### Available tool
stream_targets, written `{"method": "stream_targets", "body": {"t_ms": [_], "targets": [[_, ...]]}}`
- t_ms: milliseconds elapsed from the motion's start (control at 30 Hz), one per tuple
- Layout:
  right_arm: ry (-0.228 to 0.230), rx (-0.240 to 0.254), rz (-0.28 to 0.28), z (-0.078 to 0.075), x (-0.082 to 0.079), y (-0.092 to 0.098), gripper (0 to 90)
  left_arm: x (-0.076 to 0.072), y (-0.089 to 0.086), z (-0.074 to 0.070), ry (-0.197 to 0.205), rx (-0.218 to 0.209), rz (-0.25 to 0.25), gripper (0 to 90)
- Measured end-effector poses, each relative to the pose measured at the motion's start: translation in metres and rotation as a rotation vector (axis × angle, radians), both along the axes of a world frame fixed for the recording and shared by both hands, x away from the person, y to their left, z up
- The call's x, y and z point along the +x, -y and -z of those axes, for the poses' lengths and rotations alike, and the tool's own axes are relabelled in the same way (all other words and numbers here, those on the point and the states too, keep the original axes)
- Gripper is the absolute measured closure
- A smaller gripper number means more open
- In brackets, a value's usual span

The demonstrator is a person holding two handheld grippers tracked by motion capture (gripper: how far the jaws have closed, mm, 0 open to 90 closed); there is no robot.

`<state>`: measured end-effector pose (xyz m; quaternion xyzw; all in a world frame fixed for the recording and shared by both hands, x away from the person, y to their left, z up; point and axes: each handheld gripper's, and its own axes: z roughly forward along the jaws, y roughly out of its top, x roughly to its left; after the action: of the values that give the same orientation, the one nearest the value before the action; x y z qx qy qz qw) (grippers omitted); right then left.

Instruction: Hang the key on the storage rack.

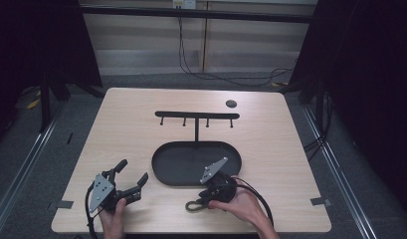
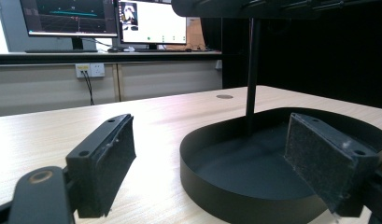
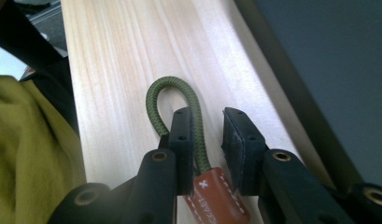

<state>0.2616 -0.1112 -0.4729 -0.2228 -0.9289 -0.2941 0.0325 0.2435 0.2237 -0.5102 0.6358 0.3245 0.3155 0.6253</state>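
A green cord loop [image 3: 172, 86] with a brown leather tab [image 3: 212, 191] lies on the wooden table near its front edge, just in front of the black oval tray [image 1: 161, 174]. My right gripper [image 3: 209, 126] straddles it: the cord runs along the left pad, the tab sits between the jaws, and a gap shows beside the right pad. In the high view the right gripper [image 1: 201, 200] points left at the loop [image 1: 192, 205]. My left gripper [image 1: 133, 171] rests at the front left, open and empty, its jaws [image 2: 209, 135] facing the tray [image 2: 216, 196].
A black T-shaped stand [image 1: 197, 115] with several hooks rises from the tray's far side. A small dark disc [image 1: 231, 103] lies at the back right of the table. Yellow-green clothing [image 3: 30, 154] shows beyond the table's front edge.
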Motion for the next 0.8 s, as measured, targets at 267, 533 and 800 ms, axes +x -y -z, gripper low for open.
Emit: {"method": "stream_targets", "body": {"t_ms": [267,533,800], "targets": [[-0.017,-0.041,-0.029,0.007,0.000,-0.006,76.3,0.000,0.000,0.000,-0.001,0.001,-0.001,15.9],[0.016,-0.104,-0.073,0.004,-0.001,-0.012,81.5,0.000,0.000,0.000,-0.001,0.000,0.000,15.9],[0.032,-0.160,-0.086,0.001,-0.004,-0.019,85.4,0.000,0.000,0.000,-0.001,0.000,-0.001,15.9]]}}
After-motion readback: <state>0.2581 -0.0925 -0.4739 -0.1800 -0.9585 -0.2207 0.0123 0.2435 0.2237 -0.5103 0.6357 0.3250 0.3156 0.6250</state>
